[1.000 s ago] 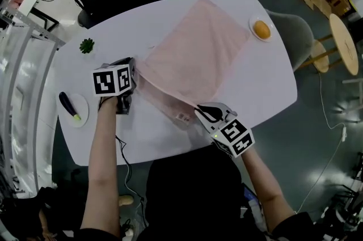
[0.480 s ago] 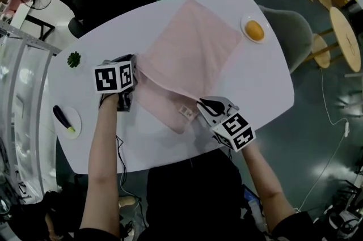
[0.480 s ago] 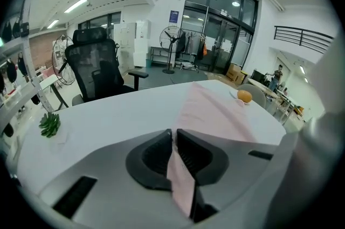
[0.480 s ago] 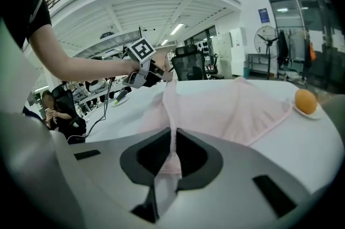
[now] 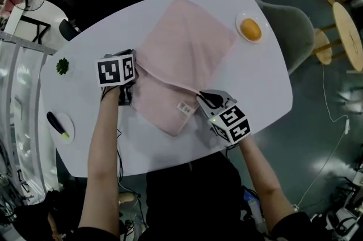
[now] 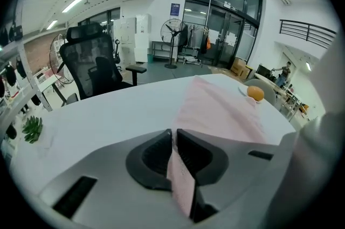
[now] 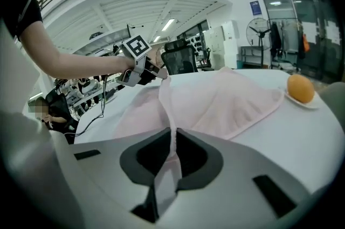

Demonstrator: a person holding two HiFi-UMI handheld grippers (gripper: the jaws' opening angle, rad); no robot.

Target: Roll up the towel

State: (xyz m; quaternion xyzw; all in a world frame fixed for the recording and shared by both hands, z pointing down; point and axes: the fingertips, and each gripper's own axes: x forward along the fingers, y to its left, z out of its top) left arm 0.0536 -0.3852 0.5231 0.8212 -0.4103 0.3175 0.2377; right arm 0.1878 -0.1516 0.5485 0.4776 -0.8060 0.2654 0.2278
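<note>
Towel label shows only in head view.

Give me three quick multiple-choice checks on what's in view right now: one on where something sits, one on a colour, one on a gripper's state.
1. Where is the orange?
A. on the towel
B. at the near edge of the table
C. on a small plate, off the towel's far right corner

2. What colour is the towel?
A. pale pink
B. blue
C. green

3. How do the jaws of the left gripper stand?
A. wide apart and empty
B. shut on the towel's edge
C. shut on the orange

Answers:
1 C: the head view shows it on the plate, clear of the cloth.
2 A: every view shows pale pink cloth.
3 B: the left gripper view shows pink cloth pinched between closed jaws.
</note>
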